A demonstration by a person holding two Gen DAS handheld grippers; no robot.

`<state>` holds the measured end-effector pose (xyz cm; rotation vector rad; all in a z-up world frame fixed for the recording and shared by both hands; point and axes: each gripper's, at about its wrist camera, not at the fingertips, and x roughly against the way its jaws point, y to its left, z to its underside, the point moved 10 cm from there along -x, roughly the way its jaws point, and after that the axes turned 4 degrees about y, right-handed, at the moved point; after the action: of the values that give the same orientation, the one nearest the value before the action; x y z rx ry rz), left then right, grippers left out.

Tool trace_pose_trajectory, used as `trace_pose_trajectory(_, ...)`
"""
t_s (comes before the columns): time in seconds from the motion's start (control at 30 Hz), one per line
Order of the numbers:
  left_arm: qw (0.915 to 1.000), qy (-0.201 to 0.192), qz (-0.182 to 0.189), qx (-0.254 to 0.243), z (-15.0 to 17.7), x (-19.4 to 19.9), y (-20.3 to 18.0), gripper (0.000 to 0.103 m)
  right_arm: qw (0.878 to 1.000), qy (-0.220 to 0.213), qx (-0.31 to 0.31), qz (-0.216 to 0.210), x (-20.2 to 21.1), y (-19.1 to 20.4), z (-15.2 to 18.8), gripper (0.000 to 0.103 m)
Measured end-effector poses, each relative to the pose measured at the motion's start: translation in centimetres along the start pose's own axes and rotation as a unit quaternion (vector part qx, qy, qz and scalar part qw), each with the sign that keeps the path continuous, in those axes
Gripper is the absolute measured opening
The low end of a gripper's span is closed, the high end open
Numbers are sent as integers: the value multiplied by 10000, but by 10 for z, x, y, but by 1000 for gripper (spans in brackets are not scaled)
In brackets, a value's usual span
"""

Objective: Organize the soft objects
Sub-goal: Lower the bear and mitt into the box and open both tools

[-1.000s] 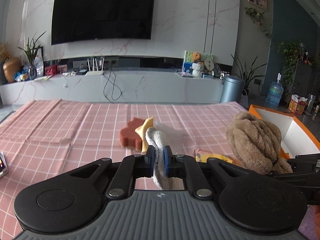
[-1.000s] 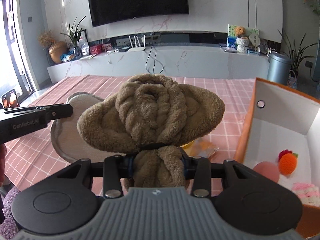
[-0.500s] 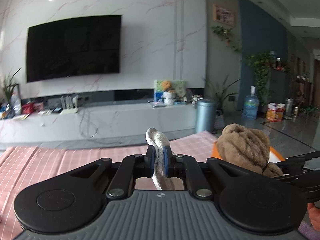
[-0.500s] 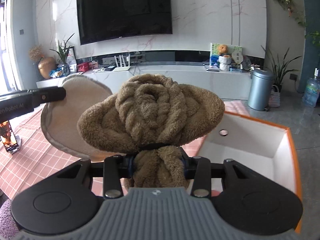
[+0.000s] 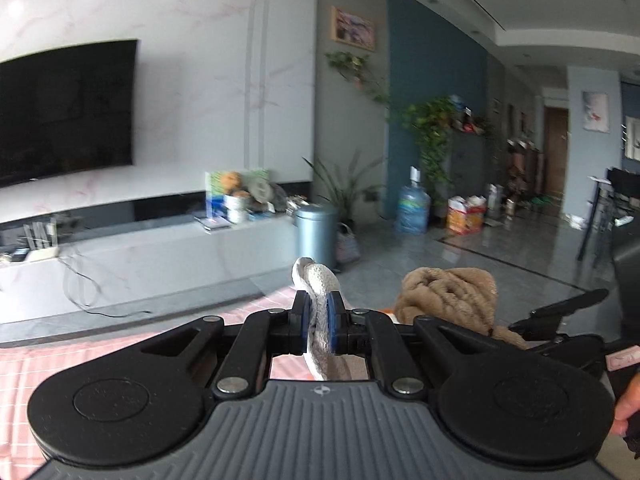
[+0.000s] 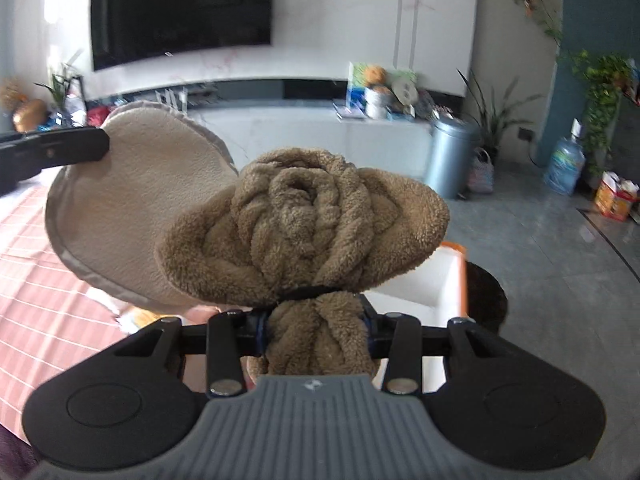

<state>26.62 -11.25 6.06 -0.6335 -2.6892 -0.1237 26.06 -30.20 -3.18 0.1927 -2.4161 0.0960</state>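
My left gripper (image 5: 318, 322) is shut on the edge of a grey-white heart-shaped soft pad (image 5: 316, 284), held up in the air; the pad's broad face shows in the right wrist view (image 6: 132, 216). My right gripper (image 6: 316, 330) is shut on a brown fuzzy knotted plush (image 6: 304, 224), which fills the middle of its view and shows right of the pad in the left wrist view (image 5: 448, 292). The two held items sit close side by side. An orange box with a white inside (image 6: 444, 280) lies below and behind the plush.
The pink checked tablecloth (image 6: 36, 280) lies at lower left. Beyond are a TV wall, a low white console (image 5: 140, 252), a grey bin (image 6: 450, 156), plants and a water bottle (image 5: 412, 208). A dark round object (image 6: 486, 300) sits right of the box.
Both grippers have risen and swung right with their items. The table has dropped out of most of the left view, and the box's inside is now largely hidden.
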Motion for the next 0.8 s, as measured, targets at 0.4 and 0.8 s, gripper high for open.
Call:
trace_pose_trajectory(0.4,9928,849,370,-761,39,-101,-49,10,9919,1021,640,394,-88,-41,10,41)
trace_pose_trajectory(0.8,9770,1646,302,-1325,87,-156,-56,11,9674,1807,1600,770,-163,-50,10,42)
